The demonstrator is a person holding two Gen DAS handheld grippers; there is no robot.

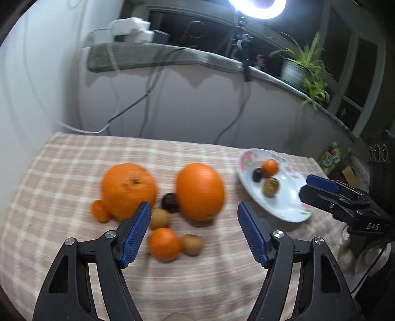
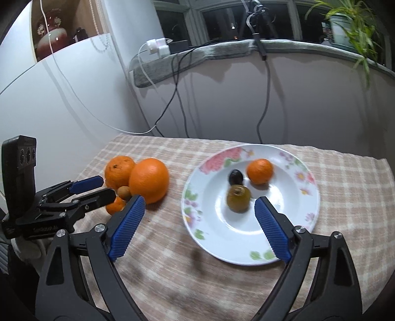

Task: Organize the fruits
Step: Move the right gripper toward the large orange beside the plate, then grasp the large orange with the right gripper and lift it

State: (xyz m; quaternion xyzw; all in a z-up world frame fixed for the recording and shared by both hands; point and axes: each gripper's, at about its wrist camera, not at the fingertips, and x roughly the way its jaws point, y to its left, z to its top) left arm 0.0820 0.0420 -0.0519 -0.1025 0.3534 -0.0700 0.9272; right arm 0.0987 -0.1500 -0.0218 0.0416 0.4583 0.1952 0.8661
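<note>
My left gripper (image 1: 194,210) is open and empty, hovering over a cluster of fruit on the checked tablecloth (image 1: 74,168): two big oranges (image 1: 128,189) (image 1: 200,191), a dark plum (image 1: 169,202), two small brown fruits (image 1: 160,218) (image 1: 192,244) and two small tangerines (image 1: 164,244) (image 1: 100,210). A floral white plate (image 2: 249,247) holds a tangerine (image 2: 260,171), a dark plum (image 2: 235,176) and a greenish-brown fruit (image 2: 238,199). My right gripper (image 2: 197,207) is open and empty just in front of the plate. The left gripper also shows in the right wrist view (image 2: 98,189).
The table's far edge meets a wall with hanging cables (image 2: 177,98). A sill above carries a potted plant (image 2: 345,27), chargers (image 2: 158,48) and a lamp stand (image 2: 256,22). A green packet (image 1: 330,156) lies past the table's right end.
</note>
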